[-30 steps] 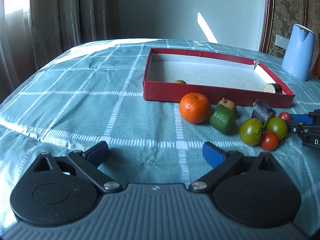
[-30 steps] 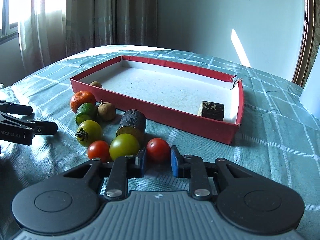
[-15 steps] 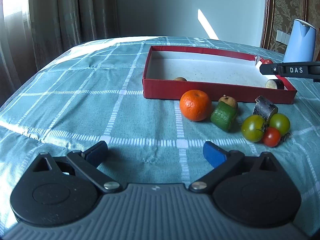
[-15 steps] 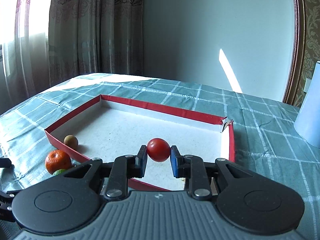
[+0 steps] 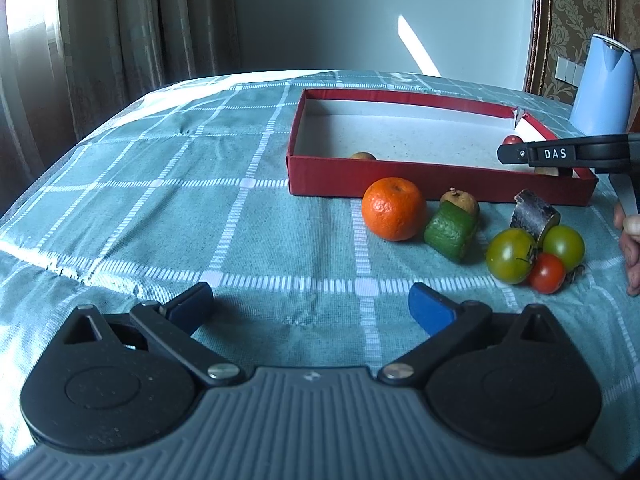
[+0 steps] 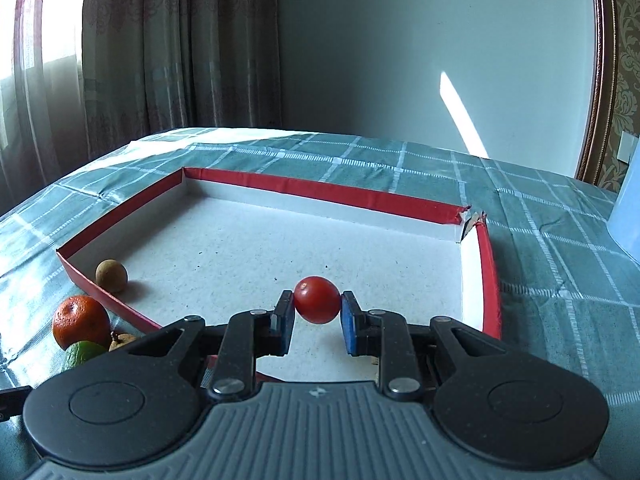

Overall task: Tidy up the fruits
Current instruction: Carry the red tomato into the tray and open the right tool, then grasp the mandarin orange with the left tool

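My right gripper (image 6: 317,312) is shut on a red cherry tomato (image 6: 317,300) and holds it above the white floor of the red box (image 6: 320,192). In the left wrist view the box (image 5: 400,178) has a small brown fruit (image 5: 363,156) inside, and the right gripper (image 5: 516,154) reaches over its right end. In front of the box lie an orange (image 5: 393,208), a green chunk (image 5: 450,232), a brown fruit (image 5: 460,202), a dark chunk (image 5: 534,214), two green tomatoes (image 5: 511,255) and a red tomato (image 5: 546,273). My left gripper (image 5: 312,306) is open and empty above the cloth.
A blue kettle (image 5: 604,88) stands at the back right beyond the box. The table carries a teal checked cloth (image 5: 160,200). Curtains hang at the left, and a wall stands behind. The person's hand (image 5: 630,240) shows at the right edge.
My right gripper lifted the red cherry tomato from the cloth and carried it over the box, then lowered it a little. The left gripper has barely moved.
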Action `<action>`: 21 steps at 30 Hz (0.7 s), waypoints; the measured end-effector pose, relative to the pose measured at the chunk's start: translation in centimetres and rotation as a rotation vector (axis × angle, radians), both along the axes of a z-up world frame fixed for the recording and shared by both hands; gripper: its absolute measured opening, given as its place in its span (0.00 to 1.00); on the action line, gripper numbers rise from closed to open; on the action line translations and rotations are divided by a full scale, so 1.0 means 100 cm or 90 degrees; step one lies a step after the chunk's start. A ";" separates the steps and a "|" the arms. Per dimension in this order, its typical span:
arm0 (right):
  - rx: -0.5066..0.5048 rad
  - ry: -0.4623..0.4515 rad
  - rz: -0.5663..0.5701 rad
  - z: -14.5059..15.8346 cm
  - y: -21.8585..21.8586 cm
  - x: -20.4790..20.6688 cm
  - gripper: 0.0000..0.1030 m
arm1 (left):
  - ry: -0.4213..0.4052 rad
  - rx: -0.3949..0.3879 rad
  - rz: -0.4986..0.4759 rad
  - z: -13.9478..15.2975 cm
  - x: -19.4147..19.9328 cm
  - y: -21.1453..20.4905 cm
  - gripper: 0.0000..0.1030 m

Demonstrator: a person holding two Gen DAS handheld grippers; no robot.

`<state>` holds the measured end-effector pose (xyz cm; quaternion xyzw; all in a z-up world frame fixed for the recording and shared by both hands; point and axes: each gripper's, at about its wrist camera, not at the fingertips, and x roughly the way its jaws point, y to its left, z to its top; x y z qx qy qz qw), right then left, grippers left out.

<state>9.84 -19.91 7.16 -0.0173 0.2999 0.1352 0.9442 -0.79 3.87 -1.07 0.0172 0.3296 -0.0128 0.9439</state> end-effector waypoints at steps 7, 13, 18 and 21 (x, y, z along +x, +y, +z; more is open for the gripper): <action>-0.002 0.002 -0.005 -0.003 0.000 0.003 0.23 | 0.000 0.002 0.001 0.000 0.000 -0.001 1.00; 0.033 0.004 -0.009 -0.001 -0.009 -0.006 0.40 | -0.003 0.006 0.002 0.000 -0.001 -0.001 1.00; 0.074 -0.037 -0.030 0.010 -0.034 -0.039 0.46 | -0.013 0.006 0.001 0.001 -0.004 -0.001 1.00; 0.081 -0.073 -0.070 0.009 -0.055 -0.066 0.58 | -0.068 0.000 -0.027 0.006 -0.016 -0.001 1.00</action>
